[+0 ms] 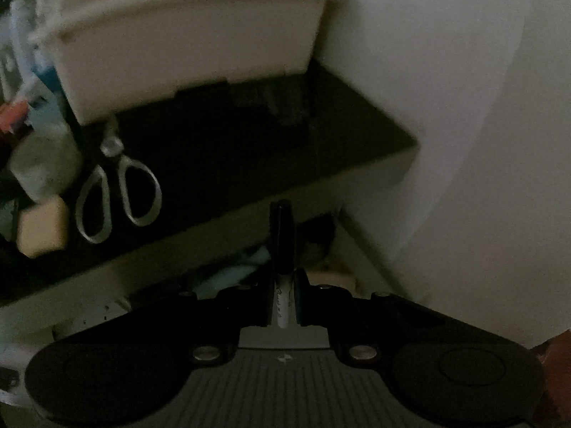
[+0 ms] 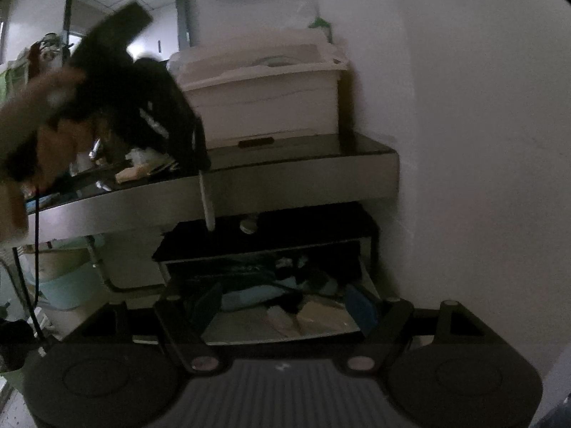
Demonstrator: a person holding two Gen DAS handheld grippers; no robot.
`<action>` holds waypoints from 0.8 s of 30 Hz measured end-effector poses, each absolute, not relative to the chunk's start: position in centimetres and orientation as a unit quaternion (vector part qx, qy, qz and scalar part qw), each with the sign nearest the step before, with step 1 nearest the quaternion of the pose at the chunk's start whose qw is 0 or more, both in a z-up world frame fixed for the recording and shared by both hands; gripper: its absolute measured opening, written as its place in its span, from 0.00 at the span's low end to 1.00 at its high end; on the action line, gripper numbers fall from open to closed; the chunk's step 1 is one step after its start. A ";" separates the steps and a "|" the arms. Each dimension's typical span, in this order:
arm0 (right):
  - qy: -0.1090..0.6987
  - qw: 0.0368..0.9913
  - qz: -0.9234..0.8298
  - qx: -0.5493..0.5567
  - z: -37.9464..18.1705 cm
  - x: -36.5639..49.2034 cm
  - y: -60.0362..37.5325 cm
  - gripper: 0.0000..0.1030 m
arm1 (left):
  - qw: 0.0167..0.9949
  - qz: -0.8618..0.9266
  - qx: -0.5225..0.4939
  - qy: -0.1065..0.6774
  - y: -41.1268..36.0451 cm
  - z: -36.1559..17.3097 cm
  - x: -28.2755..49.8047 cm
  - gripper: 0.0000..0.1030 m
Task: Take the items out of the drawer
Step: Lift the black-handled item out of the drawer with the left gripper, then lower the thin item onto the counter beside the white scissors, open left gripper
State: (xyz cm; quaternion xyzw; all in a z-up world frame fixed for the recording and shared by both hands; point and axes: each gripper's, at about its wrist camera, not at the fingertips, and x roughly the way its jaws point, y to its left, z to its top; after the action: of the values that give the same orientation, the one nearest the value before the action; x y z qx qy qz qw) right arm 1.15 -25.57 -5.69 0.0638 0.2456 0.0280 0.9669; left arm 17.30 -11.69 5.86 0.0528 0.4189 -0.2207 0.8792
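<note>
Left gripper (image 1: 283, 297) was clamped on a marker (image 1: 282, 239), held above the dark countertop (image 1: 249, 149) near scissors (image 1: 117, 196). Right gripper (image 2: 285, 306) hung spread apart over the open drawer (image 2: 369, 285). Carry step by my read; next calls for a clear spot on that top, right of the scissors.

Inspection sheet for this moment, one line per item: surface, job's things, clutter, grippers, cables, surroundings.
Surface: dark tabletop beside a white wall.
Job's things: marker clamped in the left gripper; open drawer below still holds mixed items.
Clutter: scissors, white bin, small block on the tabletop.
Grippers: left shut on the marker; right gripper open, facing the drawer.
Cables: black cable hanging at left.
Surroundings: dim, blurred room.
</note>
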 end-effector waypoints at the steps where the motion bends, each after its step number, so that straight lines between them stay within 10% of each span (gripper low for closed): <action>1: 0.245 0.967 0.031 0.064 -5.6 1.2 -25.5 0.74 | 0.881 -0.221 0.049 0.415 -11.5 6.8 17.3 0.11; 24: 0.240 0.967 0.030 0.079 -5.2 0.9 -26.2 0.74 | 0.853 -0.085 -0.002 0.514 -10.5 10.1 31.9 0.11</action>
State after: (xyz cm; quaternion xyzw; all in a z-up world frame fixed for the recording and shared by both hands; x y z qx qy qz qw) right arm 0.91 -26.23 -5.23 0.0794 0.2397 0.0298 0.9671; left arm 31.88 -10.52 10.15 -0.0021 0.5141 -0.0854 0.8535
